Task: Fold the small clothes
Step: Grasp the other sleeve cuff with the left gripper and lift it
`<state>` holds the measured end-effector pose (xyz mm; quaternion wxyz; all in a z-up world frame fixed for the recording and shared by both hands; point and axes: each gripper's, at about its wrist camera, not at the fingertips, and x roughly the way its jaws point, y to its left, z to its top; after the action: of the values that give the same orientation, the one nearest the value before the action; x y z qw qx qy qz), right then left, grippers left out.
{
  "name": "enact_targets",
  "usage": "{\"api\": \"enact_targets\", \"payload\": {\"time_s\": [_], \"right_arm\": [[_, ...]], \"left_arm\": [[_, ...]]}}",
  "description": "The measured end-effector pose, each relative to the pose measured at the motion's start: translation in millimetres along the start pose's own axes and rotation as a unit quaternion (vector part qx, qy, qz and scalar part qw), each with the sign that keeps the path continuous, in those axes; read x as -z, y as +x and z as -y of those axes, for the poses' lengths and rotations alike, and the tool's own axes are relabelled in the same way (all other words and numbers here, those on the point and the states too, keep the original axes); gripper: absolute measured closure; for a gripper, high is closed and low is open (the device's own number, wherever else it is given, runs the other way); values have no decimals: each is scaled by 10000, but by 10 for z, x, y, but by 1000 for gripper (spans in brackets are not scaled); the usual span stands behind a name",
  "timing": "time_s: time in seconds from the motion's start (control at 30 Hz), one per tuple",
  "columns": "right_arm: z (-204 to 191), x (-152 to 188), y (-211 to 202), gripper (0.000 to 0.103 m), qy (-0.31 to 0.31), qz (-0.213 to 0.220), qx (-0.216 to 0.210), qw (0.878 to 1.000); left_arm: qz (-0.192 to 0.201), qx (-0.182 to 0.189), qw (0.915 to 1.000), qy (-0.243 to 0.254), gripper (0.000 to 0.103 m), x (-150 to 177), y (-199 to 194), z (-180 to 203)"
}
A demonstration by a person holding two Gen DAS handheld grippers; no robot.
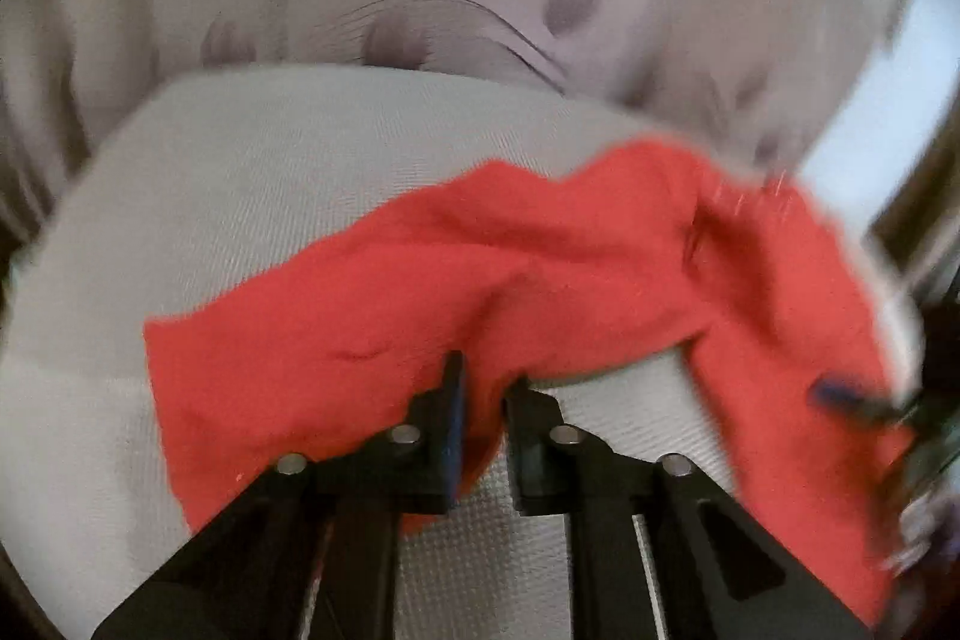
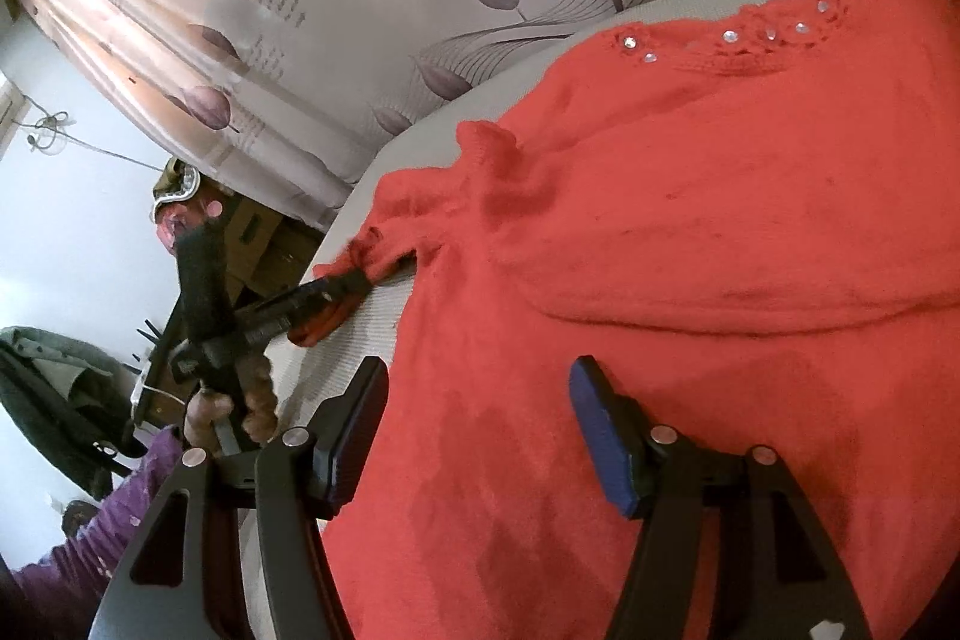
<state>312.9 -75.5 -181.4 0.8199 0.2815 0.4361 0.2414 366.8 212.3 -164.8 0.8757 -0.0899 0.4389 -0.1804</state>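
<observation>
A small red knitted sweater (image 2: 690,232) with shiny beads along its neckline (image 2: 774,34) lies on a grey textured surface (image 2: 372,322). My left gripper (image 1: 486,382) is shut on a sleeve edge of the sweater (image 1: 420,292) and lifts it off the surface. In the right wrist view the left gripper (image 2: 354,283) shows at the left, pinching the sleeve tip. My right gripper (image 2: 477,400) is open and hovers just above the sweater's lower body, holding nothing.
A grey curtain with leaf prints (image 2: 372,10) hangs behind the surface. At the left are a pale wall (image 2: 78,196), clutter and a dark garment (image 2: 54,400). The person's purple sleeve (image 2: 90,550) is at bottom left. The surface's left edge is near the sleeve.
</observation>
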Motion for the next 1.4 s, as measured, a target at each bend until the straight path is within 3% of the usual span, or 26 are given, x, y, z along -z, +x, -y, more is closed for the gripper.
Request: {"api": "enact_targets", "payload": {"time_s": [0.1,0.23,0.4,0.53,0.7,0.83,0.97,1.1,1.27,1.4], "right_arm": [[4,3,4,42,5,-1,-13,10000],[1,3,15,42,-3,4,17,10000],[3,5,22,42,-15,10,43,10000],[3,-7,30,42,-18,4,41,10000],[10,-12,33,41,-7,18,30,10000],[67,-41,12,41,147,105,-97,9998],[125,-63,-98,38,347,271,-201,9988],[192,-79,-341,34,516,550,-372,9965],[333,-184,-796,30,623,1035,-490,9915],[556,-258,-1143,24,752,1414,-475,9860]], "left_arm": [[146,149,9989,-410,92,40,-89,-169],[98,-41,9997,-234,91,119,-80,-160],[533,-356,9964,-556,92,132,-239,-304],[521,-481,9959,-553,93,155,-243,-374],[754,-590,9928,-722,98,138,-380,-297],[1169,-553,9906,-437,98,-13,-671,148],[1524,-204,9881,-50,98,-248,-936,784],[1580,358,9862,351,98,-488,-953,1515],[1280,1321,9820,431,98,-672,-589,2329],[902,2079,9721,610,98,-634,-93,2880]]}}
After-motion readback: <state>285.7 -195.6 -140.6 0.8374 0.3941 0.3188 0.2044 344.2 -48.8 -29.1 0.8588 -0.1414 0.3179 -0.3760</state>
